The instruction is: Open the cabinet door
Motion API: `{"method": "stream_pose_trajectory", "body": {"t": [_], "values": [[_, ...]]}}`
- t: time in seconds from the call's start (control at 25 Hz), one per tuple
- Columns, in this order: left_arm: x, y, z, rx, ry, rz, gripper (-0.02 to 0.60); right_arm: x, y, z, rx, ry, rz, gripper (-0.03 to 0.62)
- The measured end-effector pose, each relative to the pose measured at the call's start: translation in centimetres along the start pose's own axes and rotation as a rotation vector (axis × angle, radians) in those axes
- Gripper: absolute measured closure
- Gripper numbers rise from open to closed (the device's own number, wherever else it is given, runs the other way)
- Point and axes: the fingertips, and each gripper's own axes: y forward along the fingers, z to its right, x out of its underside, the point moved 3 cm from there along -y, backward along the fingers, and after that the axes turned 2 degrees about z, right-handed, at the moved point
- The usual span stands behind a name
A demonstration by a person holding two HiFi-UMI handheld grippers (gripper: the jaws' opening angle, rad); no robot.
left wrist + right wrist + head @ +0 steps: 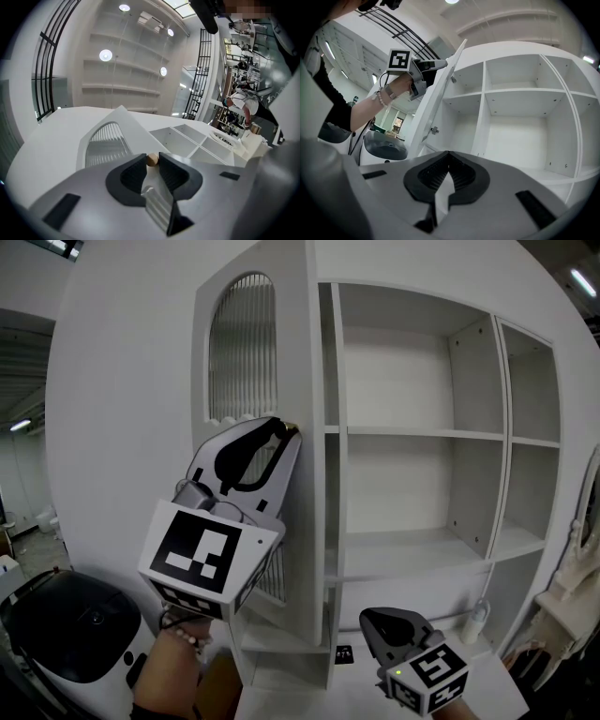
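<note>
From the head view, the cabinet door [244, 343] stands swung out at 11 o'clock, left of the open shelves [412, 432] at 1 o'clock. The left claw [286, 430] is at the door's right edge, with the knob [152, 160] between its jaws. The right claw [370, 618] is at 5 o'clock, before the lower shelves. A bottle [478, 620] stands at 4 o'clock and a domed appliance [75, 634] at 8 o'clock.

Left gripper [153, 155]: jaw tips are closed on a small round wooden knob [152, 160], pads touching it on both sides. Knob sits at the edge of the white door [56, 145]. Door's arched ribbed panel [105, 143] is just left of the jaws. Open white shelves [187, 140] are to the right. Black railings [201, 75] and round lights [105, 55] are behind.
</note>
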Motion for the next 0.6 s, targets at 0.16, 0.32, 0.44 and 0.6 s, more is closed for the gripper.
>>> {"method": "stream_pose_trajectory", "body": {"t": [0.16, 0.32, 0.44, 0.6], "values": [[-0.4, -0.7, -0.2, 0.002, 0.011, -0.004, 0.501, -0.4, 0.5, -0.9, -0.033, -0.001, 0.003, 0.594], [-0.4, -1.3, -0.1, 0.009, 0.020, -0.018, 0.499, -0.6, 1.0, -1.6, -0.059, -0.002, 0.011, 0.594], [-0.7, -1.6, -0.2, -0.002, 0.036, -0.019, 0.499, -0.6, 1.3, -2.0, -0.078, -0.001, 0.015, 0.594], [-1.0, -2.3, -0.6, -0.010, 0.031, -0.025, 0.499, -0.8, 1.7, -2.6, -0.103, 0.000, 0.024, 0.594]]}}
